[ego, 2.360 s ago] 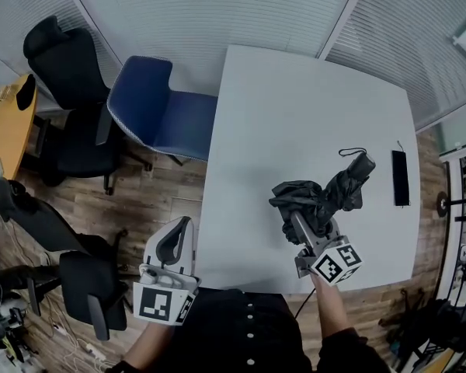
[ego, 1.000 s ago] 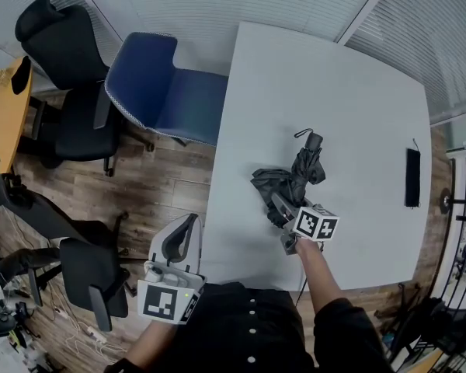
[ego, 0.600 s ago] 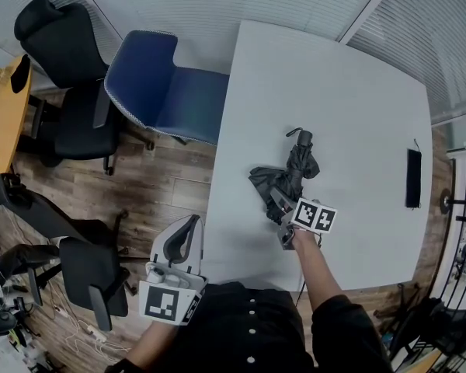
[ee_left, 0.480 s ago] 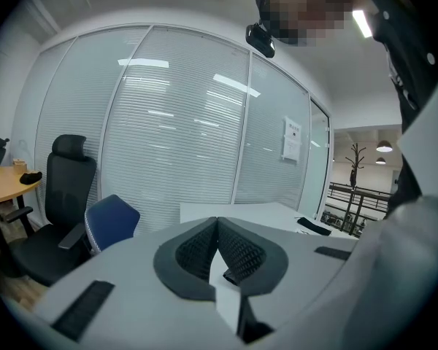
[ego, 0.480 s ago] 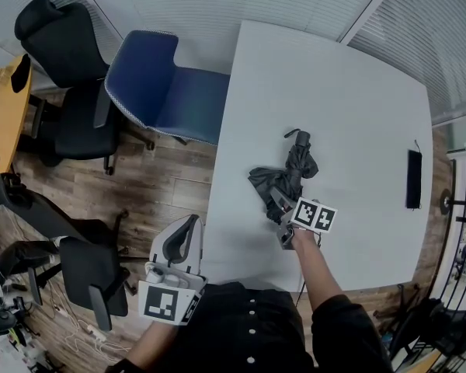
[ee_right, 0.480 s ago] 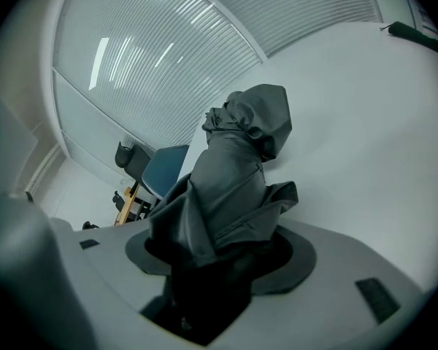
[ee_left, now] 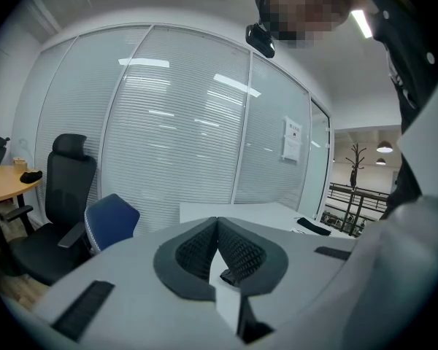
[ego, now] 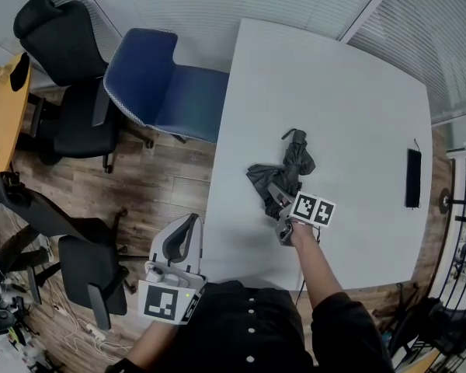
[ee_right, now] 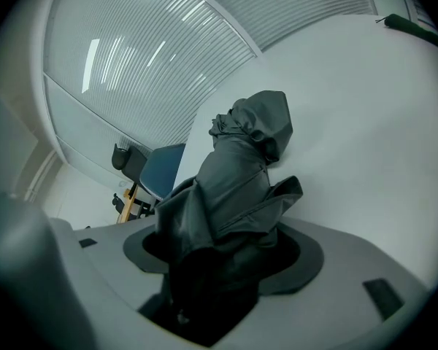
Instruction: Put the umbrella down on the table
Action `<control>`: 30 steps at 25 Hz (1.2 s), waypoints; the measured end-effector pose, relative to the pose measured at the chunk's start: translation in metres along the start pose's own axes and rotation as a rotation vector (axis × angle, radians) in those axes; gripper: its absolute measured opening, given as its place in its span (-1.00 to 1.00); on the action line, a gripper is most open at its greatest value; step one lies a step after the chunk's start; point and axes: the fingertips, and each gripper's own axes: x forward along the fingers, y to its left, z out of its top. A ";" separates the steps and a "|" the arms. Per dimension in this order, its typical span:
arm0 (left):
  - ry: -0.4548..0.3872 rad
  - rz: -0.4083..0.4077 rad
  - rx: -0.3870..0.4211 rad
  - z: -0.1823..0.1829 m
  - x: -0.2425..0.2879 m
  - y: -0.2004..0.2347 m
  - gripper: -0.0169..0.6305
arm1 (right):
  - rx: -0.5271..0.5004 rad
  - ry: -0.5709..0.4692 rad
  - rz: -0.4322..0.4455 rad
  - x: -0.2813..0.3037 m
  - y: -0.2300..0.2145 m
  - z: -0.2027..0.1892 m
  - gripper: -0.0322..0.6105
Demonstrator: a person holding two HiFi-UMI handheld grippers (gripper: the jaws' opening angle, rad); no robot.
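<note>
Head view: umbrella [ego: 290,167] has shifted left on the white desk [ego: 349,92]; right tongs [ego: 273,195] just spreading around it, left tongs [ego: 185,228] pressed together; blinds [ego: 217,6] behind.

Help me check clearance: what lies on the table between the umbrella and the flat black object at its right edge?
Nothing: the head view shows bare white table between umbrella and black object.

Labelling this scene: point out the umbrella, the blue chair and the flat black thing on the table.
umbrella [ego: 293,162], head view, middle of folded canopy
blue chair [ego: 188,113], head view, on the seat
flat black thing [ego: 413,179], head view, its middle
</note>
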 end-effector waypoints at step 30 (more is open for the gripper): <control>-0.071 -0.066 0.062 0.020 -0.014 -0.024 -0.90 | -0.320 -0.198 -0.154 -0.109 0.000 0.022 -0.71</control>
